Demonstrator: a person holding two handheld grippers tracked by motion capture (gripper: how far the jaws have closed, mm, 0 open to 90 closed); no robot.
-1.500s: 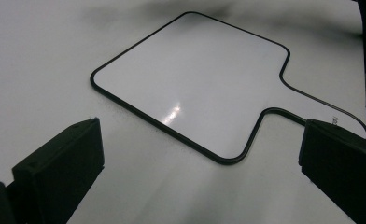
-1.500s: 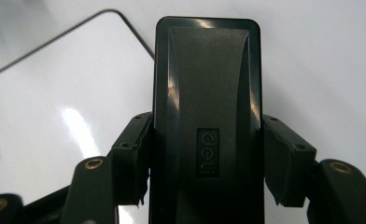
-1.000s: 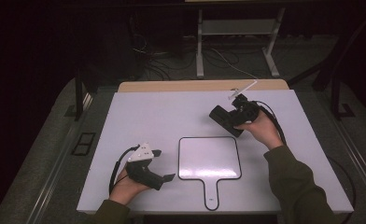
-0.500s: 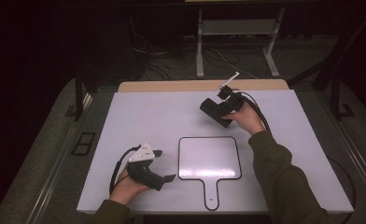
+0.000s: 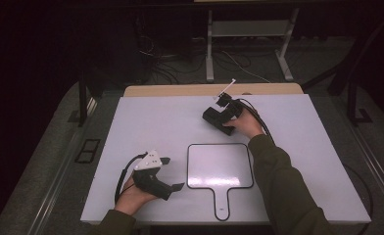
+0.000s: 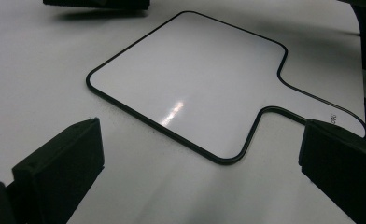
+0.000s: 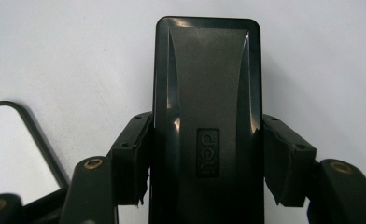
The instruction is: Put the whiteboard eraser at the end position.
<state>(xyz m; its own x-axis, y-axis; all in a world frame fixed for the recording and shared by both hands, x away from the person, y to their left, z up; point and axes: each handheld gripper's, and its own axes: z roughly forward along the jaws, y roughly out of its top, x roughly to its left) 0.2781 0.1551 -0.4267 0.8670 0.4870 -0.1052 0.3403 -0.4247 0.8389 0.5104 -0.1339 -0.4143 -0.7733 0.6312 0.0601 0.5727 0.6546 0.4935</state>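
light: table (image 5: 146,122) lit from above, surroundings near black | glare: bright streak on whiteboard (image 6: 174,112) | shadows: soft, short | focus: close jaws slightly soft | noise: grainy, dim edges

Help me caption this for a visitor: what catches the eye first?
The white paddle-shaped board with its thin black rim lies flat at the near middle of the white table. Beyond it, the right gripper clamps a black eraser block, while the left gripper rests open beside the board.
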